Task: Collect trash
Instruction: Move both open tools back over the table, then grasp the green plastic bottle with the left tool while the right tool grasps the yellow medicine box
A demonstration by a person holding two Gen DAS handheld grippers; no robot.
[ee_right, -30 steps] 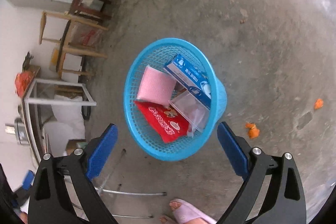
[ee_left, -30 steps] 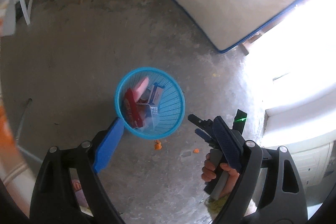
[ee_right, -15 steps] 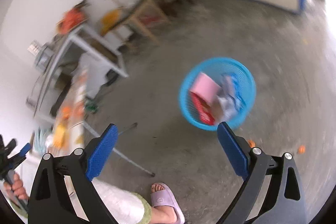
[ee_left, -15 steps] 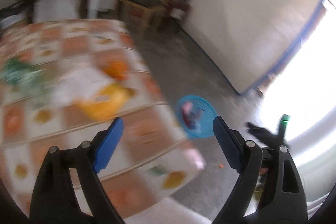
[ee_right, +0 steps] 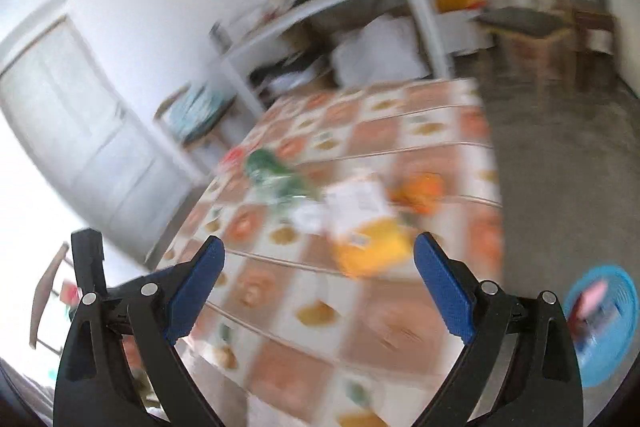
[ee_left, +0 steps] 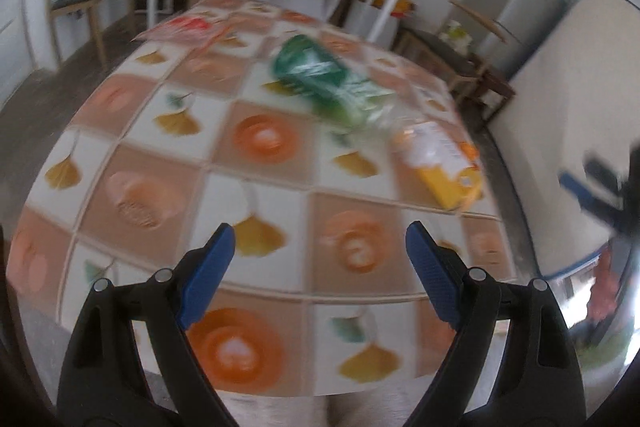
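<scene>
Green wrapper (ee_left: 320, 75), yellow packet (ee_left: 448, 167), lying on table (ee_left: 140, 131)

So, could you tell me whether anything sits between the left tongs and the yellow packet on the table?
Nothing visible does. The left tongs are open and empty over bare tablecloth, and the yellow packet lies ahead to the right; the green wrapper lies off that line.

The tablecloth (ee_left: 256, 131) is checked in white and tan squares with orange rounds and yellow leaves. On it lie a green packet (ee_left: 320, 79), a yellow and white box (ee_left: 444, 163) and a red wrapper (ee_left: 184, 27). The basket (ee_right: 618, 331) is light blue.
</scene>
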